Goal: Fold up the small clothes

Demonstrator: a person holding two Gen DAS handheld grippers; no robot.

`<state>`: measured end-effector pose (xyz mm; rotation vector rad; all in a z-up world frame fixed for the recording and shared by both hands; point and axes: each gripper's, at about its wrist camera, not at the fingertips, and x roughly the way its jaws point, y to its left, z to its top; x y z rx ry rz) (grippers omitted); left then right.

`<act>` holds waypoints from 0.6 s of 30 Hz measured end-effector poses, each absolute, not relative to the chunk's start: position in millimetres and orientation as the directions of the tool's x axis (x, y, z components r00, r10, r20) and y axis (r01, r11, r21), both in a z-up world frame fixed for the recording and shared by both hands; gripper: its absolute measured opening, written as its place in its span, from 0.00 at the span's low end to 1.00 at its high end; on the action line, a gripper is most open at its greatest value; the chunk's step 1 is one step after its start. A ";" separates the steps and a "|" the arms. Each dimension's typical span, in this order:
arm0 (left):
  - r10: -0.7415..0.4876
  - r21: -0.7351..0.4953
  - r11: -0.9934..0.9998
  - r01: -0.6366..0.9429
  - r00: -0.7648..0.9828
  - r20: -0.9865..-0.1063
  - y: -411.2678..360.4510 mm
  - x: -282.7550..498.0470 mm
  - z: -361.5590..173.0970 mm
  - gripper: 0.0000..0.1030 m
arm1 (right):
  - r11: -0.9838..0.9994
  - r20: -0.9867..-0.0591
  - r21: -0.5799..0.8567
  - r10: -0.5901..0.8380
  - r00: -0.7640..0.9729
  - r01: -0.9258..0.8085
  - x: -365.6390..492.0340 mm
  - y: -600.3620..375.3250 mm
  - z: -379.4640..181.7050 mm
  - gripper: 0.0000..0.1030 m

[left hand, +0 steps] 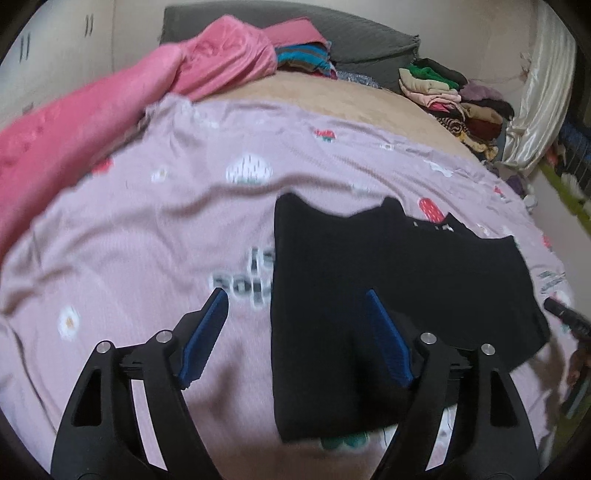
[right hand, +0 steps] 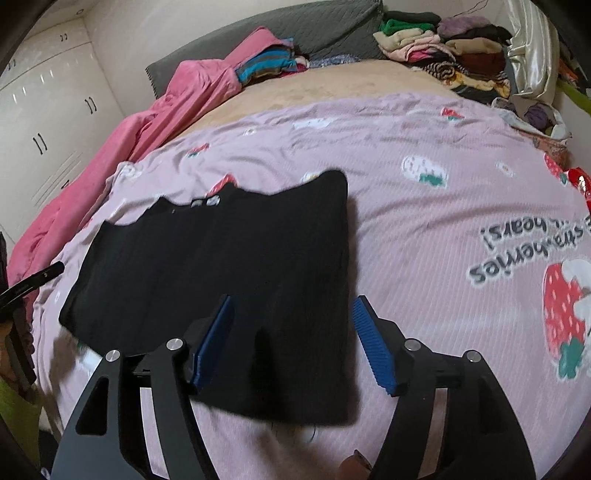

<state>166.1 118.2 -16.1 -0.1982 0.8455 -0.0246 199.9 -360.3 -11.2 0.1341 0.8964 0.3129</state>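
One black knitted garment (left hand: 388, 288) lies flat on the pink bed cover printed with strawberries (left hand: 129, 240), folded into a rough rectangle with a wavy far edge. In the right wrist view the same black garment (right hand: 221, 273) is left of the middle, and its near right corner reaches between the two blue pads.

Two grippers are over it. The left gripper (left hand: 297, 314) has its jaws wide apart and holds nothing; its left pad is over the bare cover, its right pad over the left part of the garment. The right gripper (right hand: 291, 317) is also wide and holds nothing; its left pad is over the cloth, its right pad just beside the garment's right edge, over the cover.

One pink quilt (left hand: 92, 122) lies crumpled along the left side of the bed. One grey quilted headboard cushion (right hand: 325, 26) stands at the far end. Two heaps of other clothes are visible: a small striped blue and pink heap (right hand: 269, 62) next to the quilt, and a bigger mixed pile of folded clothes (right hand: 443, 48) in the far right corner. One white wardrobe with dark handles (right hand: 44, 110) stands at the left wall.
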 end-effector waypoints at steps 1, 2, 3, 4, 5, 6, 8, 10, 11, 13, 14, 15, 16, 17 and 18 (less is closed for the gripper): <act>-0.114 -0.205 0.977 -0.065 0.653 -0.748 121.2 162.0 -21.6 0.67 | 0.943 -0.750 0.254 0.331 0.573 -0.213 196.9 -360.4 -13.9 0.64; -0.120 -0.217 0.974 -0.072 0.646 -0.754 123.5 158.1 -26.5 0.67 | 0.943 -0.752 0.258 0.332 0.569 -0.210 194.3 -360.1 -16.0 0.64; -0.132 -0.236 0.968 -0.081 0.635 -0.761 126.4 154.3 -32.5 0.67 | 0.942 -0.753 0.263 0.335 0.566 -0.208 192.5 -360.3 -17.5 0.64; -0.145 -0.253 0.964 -0.084 0.629 -0.764 127.1 150.8 -36.4 0.66 | 0.940 -0.754 0.274 0.341 0.561 -0.204 190.4 -361.2 -19.8 0.64; -0.162 -0.273 0.958 -0.087 0.621 -0.767 128.0 148.8 -40.6 0.65 | 0.940 -0.755 0.277 0.341 0.560 -0.199 189.8 -361.9 -21.3 0.64; -0.179 -0.290 0.953 -0.086 0.614 -0.769 128.3 147.6 -43.3 0.63 | 0.940 -0.757 0.279 0.340 0.558 -0.195 189.4 -363.2 -22.8 0.63; -0.219 -0.328 0.941 -0.080 0.595 -0.773 127.4 144.2 -49.8 0.38 | 0.942 -0.761 0.282 0.334 0.557 -0.180 188.1 -365.8 -26.3 0.60; -0.243 -0.343 0.937 -0.063 0.586 -0.773 123.6 141.8 -52.6 0.19 | 0.942 -0.765 0.288 0.336 0.550 -0.174 187.1 -368.1 -29.9 0.51; -0.247 -0.345 0.937 -0.061 0.584 -0.774 122.5 141.0 -53.4 0.11 | 0.939 -0.767 0.299 0.343 0.542 -0.172 186.5 -369.4 -32.4 0.45; -0.249 -0.345 0.937 -0.060 0.581 -0.775 122.1 139.0 -52.8 0.08 | 0.940 -0.773 0.300 0.338 0.537 -0.160 184.3 -372.1 -35.0 0.13; -0.247 -0.343 0.937 -0.060 0.581 -0.776 121.6 137.3 -51.6 0.07 | 0.937 -0.767 0.309 0.346 0.541 -0.161 181.5 -374.5 -34.0 0.13; -0.244 -0.339 0.939 -0.059 0.579 -0.778 121.2 135.5 -51.0 0.07 | 0.935 -0.760 0.315 0.350 0.547 -0.160 179.4 -376.5 -32.2 0.11; -0.237 -0.326 0.944 -0.055 0.577 -0.782 119.9 134.2 -49.4 0.07 | 0.935 -0.755 0.316 0.349 0.554 -0.159 176.8 -377.7 -29.9 0.11; -0.226 -0.309 0.950 -0.048 0.578 -0.784 118.2 132.8 -47.6 0.07 | 0.937 -0.751 0.310 0.345 0.563 -0.161 173.0 -378.8 -27.1 0.11; -0.219 -0.298 0.954 -0.044 0.578 -0.786 117.7 132.0 -47.0 0.07 | 0.938 -0.750 0.307 0.342 0.566 -0.161 171.5 -379.5 -26.5 0.11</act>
